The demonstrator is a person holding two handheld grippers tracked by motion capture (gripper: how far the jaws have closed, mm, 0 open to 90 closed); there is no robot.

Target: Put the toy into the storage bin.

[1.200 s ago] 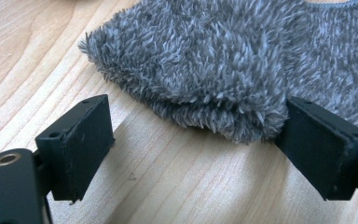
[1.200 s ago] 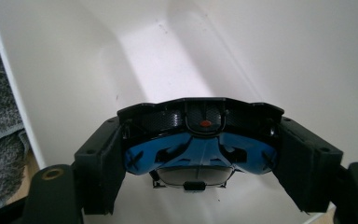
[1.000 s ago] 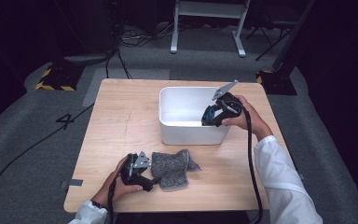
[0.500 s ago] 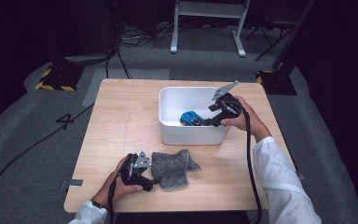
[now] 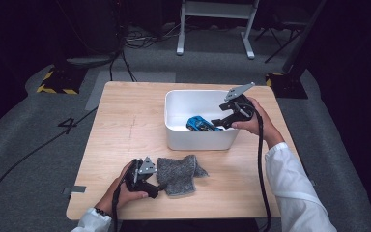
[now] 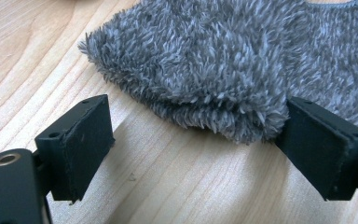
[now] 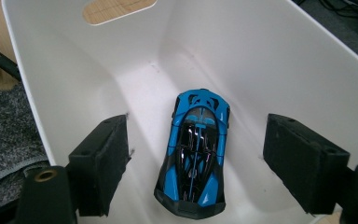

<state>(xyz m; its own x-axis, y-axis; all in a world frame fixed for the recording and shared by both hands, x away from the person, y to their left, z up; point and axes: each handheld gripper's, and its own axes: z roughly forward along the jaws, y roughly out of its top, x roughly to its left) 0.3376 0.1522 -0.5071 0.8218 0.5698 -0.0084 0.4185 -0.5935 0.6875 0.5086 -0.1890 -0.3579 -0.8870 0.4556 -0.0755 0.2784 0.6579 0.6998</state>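
Seen in the high view at lower centre-left: left gripper [image 5: 160, 189] lying low over the wooden table [image 5: 125, 125], held by a hand entering from the bottom edge, jaws aimed toward frame right at the grey fuzzy cloth [image 5: 178, 174]. In the left gripper view, left gripper [image 6: 193, 140] spread wide and closed on nothing; cloth [image 6: 233, 60] filling the upper part of the frame, its nearest fold dipping between the jaws, brushing the inner face of the jaw at frame right, well apart from the jaw at frame left, bare wood underneath. At centre-right of the high view: right gripper [image 5: 221, 121] held by a white-sleeved arm rising from the lower right corner, tilted down over the right-hand rim of the white bin [image 5: 198, 140], cable trailing back along the forearm. In the right gripper view, right gripper [image 7: 196, 168] also spread wide, gripping nothing, both jaws inside the bin [image 7: 261, 56]; blue toy car [image 7: 196, 158] resting on the bin floor between the jaws, touching neither, a gap left on each side. Same car [image 5: 201, 123] visible in the high view toward the near right part of the bin. Bin walls close around that gripper, the nearer one just beside the jaw at frame left; cut-out handle at the top of the far wall. Table broadly bare toward frame left and far edge; cloth near the front edge, apart from the bin. Beyond the table: grey floor, cables, a metal stand at upper centre.
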